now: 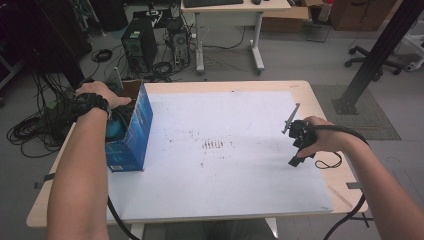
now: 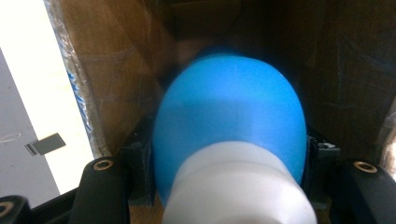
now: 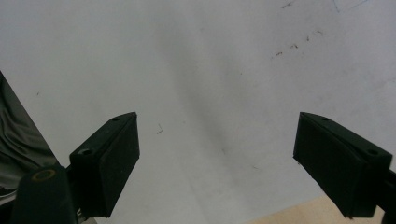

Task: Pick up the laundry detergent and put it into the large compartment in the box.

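Two grippers work here: left gripper (image 2: 229, 186) clamps a blue-and-white object (image 2: 229, 135) inside the blue box (image 1: 131, 131); right gripper (image 3: 229, 163) waits spread, empty, well right of it. Next: probably lift or release, vertically.

Looks like a lab / office workroom: grey floor w/ two PC towers (image 1: 139, 42) and cable tangles (image 1: 30, 127) beyond the left fingers, a desk w/ keyboard (image 1: 215, 3), office chair base (image 1: 372, 62), cardboard boxes (image 1: 287, 19) further back, white-sheeted test table (image 1: 310, 92)
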A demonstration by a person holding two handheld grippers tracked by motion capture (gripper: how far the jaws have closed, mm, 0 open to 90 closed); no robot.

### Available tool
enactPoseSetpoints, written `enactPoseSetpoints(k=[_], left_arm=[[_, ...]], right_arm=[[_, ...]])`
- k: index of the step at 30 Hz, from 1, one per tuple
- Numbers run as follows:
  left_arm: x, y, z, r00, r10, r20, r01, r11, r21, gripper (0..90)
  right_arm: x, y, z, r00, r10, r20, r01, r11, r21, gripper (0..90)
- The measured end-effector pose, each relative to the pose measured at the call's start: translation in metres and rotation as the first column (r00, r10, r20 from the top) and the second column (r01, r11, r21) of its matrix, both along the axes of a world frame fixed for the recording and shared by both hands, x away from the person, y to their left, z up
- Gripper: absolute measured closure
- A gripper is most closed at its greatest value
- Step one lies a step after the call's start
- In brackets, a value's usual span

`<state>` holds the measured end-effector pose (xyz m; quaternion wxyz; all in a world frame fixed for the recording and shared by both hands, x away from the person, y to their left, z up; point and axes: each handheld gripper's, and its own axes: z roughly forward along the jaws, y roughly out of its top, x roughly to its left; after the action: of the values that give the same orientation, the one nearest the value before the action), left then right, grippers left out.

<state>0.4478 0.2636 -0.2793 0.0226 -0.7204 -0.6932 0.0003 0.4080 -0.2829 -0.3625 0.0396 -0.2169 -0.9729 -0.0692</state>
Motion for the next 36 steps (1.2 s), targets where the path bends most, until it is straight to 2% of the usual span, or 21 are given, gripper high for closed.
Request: enactPoseSetpoints(k=[23, 30, 36], left_arm=[[0.0006, -0.0004, -0.0034, 1.0, -0.003, -0.001, 0.003, 1.0, 0.002, 37.1], [0.0001, -0.0002, -0.0093, 0.9998, -0.01, -0.016, 0.01, 0.9999, 0.003, 36.2], [-0.0007, 0.0001, -0.0081, 1.0, 0.0, 0.001, 0.0, 1.0, -0.004, 33.6]], right_arm=[[-0.001, -0.0029, 0.0028, 1.0, -0.006, 0.004, 0.006, 1.0, -0.001, 14.4], [-0.0012, -0.0022, 0.002, 1.0, -0.004, 0.003, 0.004, 1.0, 0.0, 14.4], [-0.0008, -0.0025, 0.002, 1.0, -0.004, 0.004, 0.004, 1.0, -0.001, 14.4]])
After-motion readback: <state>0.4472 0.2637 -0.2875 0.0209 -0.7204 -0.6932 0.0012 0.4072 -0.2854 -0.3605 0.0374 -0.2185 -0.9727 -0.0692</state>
